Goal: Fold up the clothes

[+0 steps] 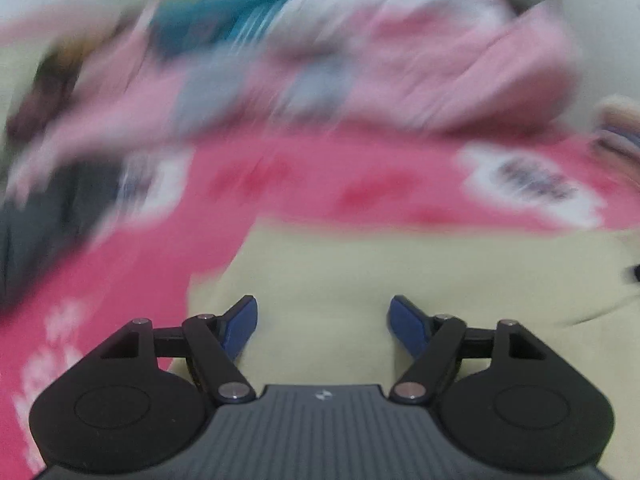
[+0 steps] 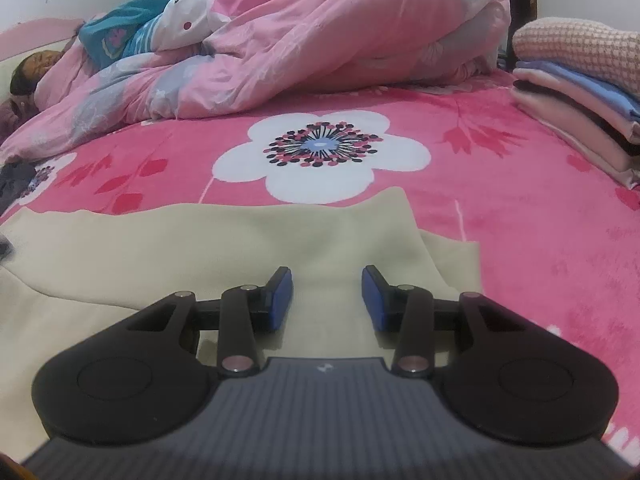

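Right gripper (image 2: pixel 326 298): jaws apart, holding nothing, poised just above the cream garment (image 2: pixel 224 240), which lies flat beneath and ahead of it on the pink floral blanket (image 2: pixel 520 216). Left gripper (image 1: pixel 323 324): likewise released over the same cream cloth; view blurred. No legible writing. Folded stack (image 2: pixel 580 96) far right; rumpled duvet (image 2: pixel 320 36) behind.

Everything beyond the blue gripper pads is smeared by motion blur in the left wrist view; the white flower print (image 1: pixel 528 184) cannot be resolved. The stack of folded knit and fleece clothes (image 2: pixel 580 92) is cut off by the right edge.
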`<state>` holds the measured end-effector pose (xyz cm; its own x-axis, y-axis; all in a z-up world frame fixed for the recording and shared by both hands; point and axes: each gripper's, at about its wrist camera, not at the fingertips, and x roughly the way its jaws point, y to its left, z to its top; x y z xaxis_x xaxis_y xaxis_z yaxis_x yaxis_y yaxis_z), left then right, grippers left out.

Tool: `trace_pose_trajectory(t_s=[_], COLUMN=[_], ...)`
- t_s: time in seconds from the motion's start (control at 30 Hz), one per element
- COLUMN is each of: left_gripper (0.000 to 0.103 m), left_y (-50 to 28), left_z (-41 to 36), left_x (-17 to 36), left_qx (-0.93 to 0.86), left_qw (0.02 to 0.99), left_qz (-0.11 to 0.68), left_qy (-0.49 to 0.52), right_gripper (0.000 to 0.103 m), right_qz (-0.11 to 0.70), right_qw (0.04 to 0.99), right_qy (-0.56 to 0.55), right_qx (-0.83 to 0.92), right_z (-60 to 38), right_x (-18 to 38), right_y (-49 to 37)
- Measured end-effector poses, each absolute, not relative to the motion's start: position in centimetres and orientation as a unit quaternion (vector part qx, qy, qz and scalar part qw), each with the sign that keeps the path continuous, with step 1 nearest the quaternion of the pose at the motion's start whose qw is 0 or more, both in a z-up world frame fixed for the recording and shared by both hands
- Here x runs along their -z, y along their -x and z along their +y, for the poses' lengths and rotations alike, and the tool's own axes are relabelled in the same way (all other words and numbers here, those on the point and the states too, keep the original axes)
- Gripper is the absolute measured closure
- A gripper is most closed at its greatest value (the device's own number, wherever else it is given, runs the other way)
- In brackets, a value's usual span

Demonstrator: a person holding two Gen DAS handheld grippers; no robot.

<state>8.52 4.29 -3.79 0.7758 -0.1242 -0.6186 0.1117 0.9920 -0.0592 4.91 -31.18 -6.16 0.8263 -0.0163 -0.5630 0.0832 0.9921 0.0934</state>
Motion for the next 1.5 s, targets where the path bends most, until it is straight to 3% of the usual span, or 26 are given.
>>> trace_pose_trajectory(t_s=[0.17, 0.3, 0.47, 0.63, 0.7, 0.87, 1.03, 1.13, 1.3, 1.4, 1.5], left_gripper=[0.029, 0.029, 0.029, 0.029, 0.029, 0.028, 0.028, 0.025, 0.017, 0.012, 0.010], left_y=[-8.6, -8.2, -7.7, -7.6, -7.5, -7.5, -8.1, -8.2, -9.8, -12.2, -12.5], left_z=[4.5, 4.7, 4.8, 5.0, 5.0, 5.1, 5.5, 5.8, 3.6, 2.7, 3.4], left_x=[4.2, 4.5, 4.7, 4.9, 5.0, 5.1, 4.3, 2.2, 0.6, 3.1, 5.0], left_qx=[0.066, 0.067, 0.068, 0.069, 0.069, 0.071, 0.078, 0.079, 0.121, 0.142, 0.152], left_qw=[0.944, 0.945, 0.949, 0.951, 0.952, 0.952, 0.945, 0.944, 0.948, 0.928, 0.927], left_qz=[0.324, 0.320, 0.309, 0.302, 0.299, 0.296, 0.316, 0.315, 0.293, 0.345, 0.341], left_qy=[0.007, 0.016, 0.014, 0.019, 0.019, 0.022, 0.033, 0.058, 0.011, 0.003, 0.035], right_gripper=[0.064, 0.062, 0.060, 0.059, 0.058, 0.052, 0.053, 0.053, 0.053, 0.052, 0.053], right_qz=[0.316, 0.267, 0.325, 0.301, 0.278, 0.330, 0.335, 0.324, 0.275, 0.323, 0.307], right_qw=[0.946, 0.961, 0.942, 0.943, 0.954, 0.943, 0.939, 0.943, 0.956, 0.941, 0.940], right_qy=[-0.068, -0.062, -0.075, -0.141, -0.114, -0.009, -0.074, -0.064, -0.049, -0.025, -0.086], right_qx=[0.021, 0.020, 0.035, 0.006, -0.024, -0.035, -0.029, -0.028, -0.090, -0.100, -0.117], right_z=[-31.5, -31.7, -33.6, -33.5, -31.1, -26.5, -27.9, -27.0, -24.8, -24.0, -25.9], right_x=[3.9, 0.8, 6.0, 1.5, -0.2, 6.3, 5.1, 3.6, 1.1, 4.6, 6.1], right_y=[-5.8, -5.5, -7.1, -6.7, -6.6, -9.5, -9.6, -8.7, -6.3, -7.7, -7.7])
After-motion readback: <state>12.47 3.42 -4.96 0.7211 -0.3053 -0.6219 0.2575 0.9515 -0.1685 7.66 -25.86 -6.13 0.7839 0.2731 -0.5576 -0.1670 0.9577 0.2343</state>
